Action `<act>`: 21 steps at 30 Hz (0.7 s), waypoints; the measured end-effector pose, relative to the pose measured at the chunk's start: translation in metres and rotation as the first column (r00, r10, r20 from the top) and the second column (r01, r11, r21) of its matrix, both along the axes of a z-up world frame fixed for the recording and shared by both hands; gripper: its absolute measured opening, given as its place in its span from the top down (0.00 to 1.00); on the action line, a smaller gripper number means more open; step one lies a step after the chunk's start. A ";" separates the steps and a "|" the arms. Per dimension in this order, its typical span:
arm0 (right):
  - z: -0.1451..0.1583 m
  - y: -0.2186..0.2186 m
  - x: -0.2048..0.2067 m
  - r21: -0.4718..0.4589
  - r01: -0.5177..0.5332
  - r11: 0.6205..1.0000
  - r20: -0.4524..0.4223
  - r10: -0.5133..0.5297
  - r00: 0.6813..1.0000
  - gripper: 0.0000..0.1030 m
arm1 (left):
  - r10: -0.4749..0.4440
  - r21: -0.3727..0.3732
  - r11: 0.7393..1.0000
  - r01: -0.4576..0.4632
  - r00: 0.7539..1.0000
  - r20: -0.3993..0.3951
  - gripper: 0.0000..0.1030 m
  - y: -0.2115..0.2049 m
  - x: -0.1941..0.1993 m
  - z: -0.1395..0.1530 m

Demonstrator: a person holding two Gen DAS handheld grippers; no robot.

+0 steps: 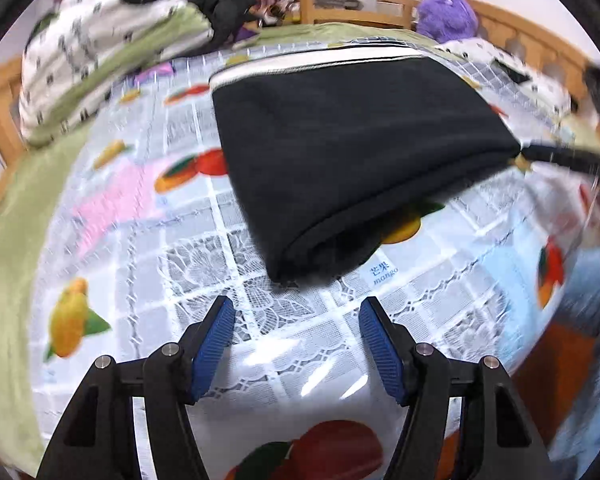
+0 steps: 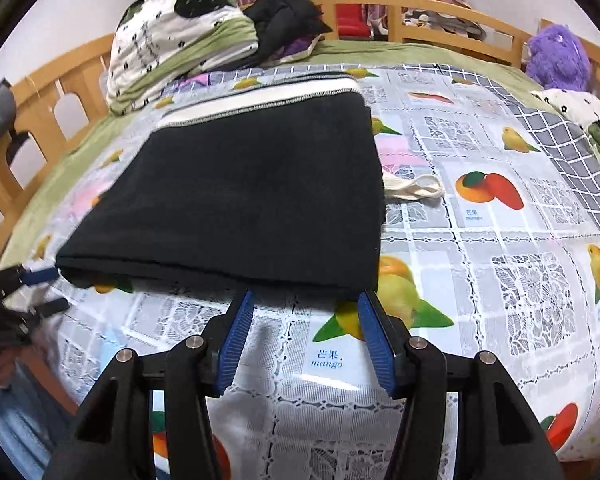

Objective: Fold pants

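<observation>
Black pants (image 1: 352,148) with a white waistband lie folded into a thick rectangle on a fruit-print plastic cloth (image 1: 148,264). In the right wrist view the pants (image 2: 240,200) fill the middle, the folded edge nearest me. My left gripper (image 1: 296,312) is open and empty, just short of the near corner of the fold. My right gripper (image 2: 306,304) is open and empty, its tips at the near folded edge. The left gripper also shows at the left edge of the right wrist view (image 2: 32,284). A white drawstring loop (image 2: 416,190) pokes out at the pants' right side.
The cloth covers a bed with a green sheet (image 2: 400,50) and a wooden rail (image 2: 420,4). A rolled white-and-green quilt (image 2: 172,36) and dark clothes (image 2: 284,12) sit at the far left. A purple plush toy (image 2: 556,56) sits at the far right.
</observation>
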State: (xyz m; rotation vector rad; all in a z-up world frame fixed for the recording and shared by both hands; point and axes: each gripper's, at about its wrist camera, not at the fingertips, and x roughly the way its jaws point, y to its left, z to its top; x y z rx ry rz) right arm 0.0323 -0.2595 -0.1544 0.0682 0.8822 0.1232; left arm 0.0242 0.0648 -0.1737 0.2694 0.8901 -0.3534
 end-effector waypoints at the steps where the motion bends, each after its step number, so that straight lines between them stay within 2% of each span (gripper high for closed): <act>1: 0.002 0.000 0.001 0.006 -0.002 1.000 0.005 0.002 1.000 0.47 | -0.001 0.026 1.000 0.000 1.000 0.028 0.38 -0.003 -0.001 0.002; 5: 0.004 0.000 0.003 0.013 0.005 1.000 0.010 -0.005 1.000 0.47 | 0.002 0.117 0.993 -0.013 0.995 0.095 0.38 -0.018 0.008 0.002; 7: 0.002 0.001 0.005 0.020 0.004 1.000 0.004 -0.004 1.000 0.47 | -0.015 0.128 0.992 -0.001 0.993 0.119 0.40 -0.028 0.011 0.002; 9: 0.000 0.000 0.006 0.010 0.005 1.000 0.000 -0.005 1.000 0.47 | -0.021 0.110 0.994 0.004 0.988 0.154 0.58 -0.034 0.015 0.005; 10: -0.001 0.001 0.007 0.004 0.005 1.000 -0.003 -0.005 1.000 0.47 | 0.028 0.088 0.995 -0.045 0.983 0.180 0.81 -0.032 0.019 0.010; 11: -0.003 0.000 0.007 0.001 0.005 1.000 -0.006 -0.005 1.000 0.47 | 0.059 0.061 0.996 -0.072 0.980 0.189 0.83 -0.029 0.021 0.014; 13: -0.006 -0.002 0.007 0.002 0.010 1.000 -0.012 -0.010 1.000 0.47 | 0.106 -0.091 0.992 -0.092 0.982 0.159 0.84 -0.009 0.025 0.023; 14: -0.008 -0.002 0.007 0.004 0.012 1.000 -0.015 -0.011 1.000 0.47 | 0.110 -0.098 0.990 -0.097 0.984 0.140 0.84 -0.007 0.027 0.021; 16: -0.013 -0.002 0.008 0.004 0.013 1.000 -0.030 -0.013 0.999 0.47 | 0.116 -0.036 0.993 -0.112 0.987 0.110 0.84 -0.011 0.029 0.008; 18: -0.020 0.000 0.010 -0.005 0.005 1.000 -0.061 -0.005 0.998 0.48 | 0.105 0.027 0.994 -0.110 0.984 0.145 0.84 -0.021 0.022 0.003; 19: -0.022 0.002 0.011 -0.021 0.001 1.000 -0.068 -0.002 0.998 0.48 | 0.106 0.031 0.993 -0.111 0.985 0.139 0.82 -0.022 0.020 0.004; 21: -0.020 0.003 0.009 -0.042 -0.015 0.999 -0.062 0.013 0.998 0.50 | 0.128 -0.027 0.992 -0.127 0.989 0.069 0.76 -0.013 0.020 0.008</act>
